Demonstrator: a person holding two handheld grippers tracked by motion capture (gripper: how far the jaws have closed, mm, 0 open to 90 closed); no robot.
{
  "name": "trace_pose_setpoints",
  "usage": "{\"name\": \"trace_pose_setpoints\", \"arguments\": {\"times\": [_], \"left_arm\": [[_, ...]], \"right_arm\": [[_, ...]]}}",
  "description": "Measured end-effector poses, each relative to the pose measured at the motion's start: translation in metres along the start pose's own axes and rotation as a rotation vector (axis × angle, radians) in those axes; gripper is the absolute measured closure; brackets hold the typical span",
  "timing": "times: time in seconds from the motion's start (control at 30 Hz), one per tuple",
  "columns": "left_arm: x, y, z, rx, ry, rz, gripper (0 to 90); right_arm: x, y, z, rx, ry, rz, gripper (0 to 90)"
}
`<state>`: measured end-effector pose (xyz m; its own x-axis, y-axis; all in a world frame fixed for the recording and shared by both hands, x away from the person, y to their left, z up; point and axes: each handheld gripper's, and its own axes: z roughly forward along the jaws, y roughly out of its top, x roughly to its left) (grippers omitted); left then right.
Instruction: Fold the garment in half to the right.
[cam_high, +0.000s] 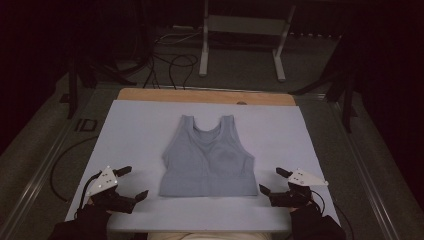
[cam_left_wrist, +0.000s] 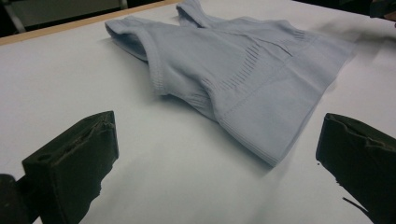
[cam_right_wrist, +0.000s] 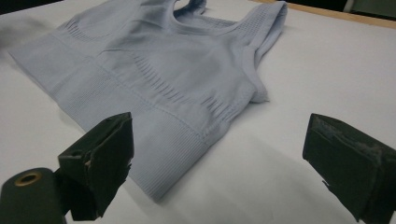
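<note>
The top (cam_high: 209, 157) lies flat in the middle of the desk (cam_high: 135, 130), straps pointing away from you and the wide hem band toward you. It is spread open and smooth, and no fold is made in it yet, so I judge that the work on it is only at its beginning.

Your left tongs (cam_high: 134, 183) rest near the left corner of the hem, just beside it but not touching. The jaws stand wide apart and hold nothing; in the left gripper view the hem corner of the top (cam_left_wrist: 275, 156) lies between and a little beyond them.

Your right tongs (cam_high: 270, 181) are released too, with nothing between the jaws. They sit just beside the right hem corner, and in the right gripper view one jaw is already over the edge of the top (cam_right_wrist: 159, 116), though I cannot tell if it touches the cloth.

What is left, in my judgement, is everything: to close each pair on its corner, to lift, and to fold or move the top. Both hands seem placed well for taking the two hem corners together.
</note>
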<state>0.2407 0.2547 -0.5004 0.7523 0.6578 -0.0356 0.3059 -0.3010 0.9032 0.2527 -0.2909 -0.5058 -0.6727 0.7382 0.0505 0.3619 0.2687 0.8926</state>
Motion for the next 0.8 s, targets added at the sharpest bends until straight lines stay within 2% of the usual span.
{"name": "trace_pose_setpoints", "arguments": {"times": [0.27, 0.4, 0.63, 0.8], "left_arm": [[-0.001, 0.001, 0.002, -0.002, -0.014, -0.004, 0.1], [-0.001, 0.001, 0.001, 0.001, -0.013, -0.003, 0.1], [-0.003, 0.004, 0.002, 0.001, -0.016, 0.005, 0.1], [-0.008, 0.010, 0.005, 0.022, -0.046, 0.005, 0.0]], "right_arm": [[0.003, 0.001, 0.001, 0.010, 0.012, -0.017, 9.0], [0.007, 0.001, 0.003, 0.032, -0.005, -0.054, 9.0], [0.010, 0.004, 0.000, 0.006, -0.013, -0.056, 9.0], [0.015, 0.014, -0.003, 0.011, -0.012, -0.054, 9.0]]}}
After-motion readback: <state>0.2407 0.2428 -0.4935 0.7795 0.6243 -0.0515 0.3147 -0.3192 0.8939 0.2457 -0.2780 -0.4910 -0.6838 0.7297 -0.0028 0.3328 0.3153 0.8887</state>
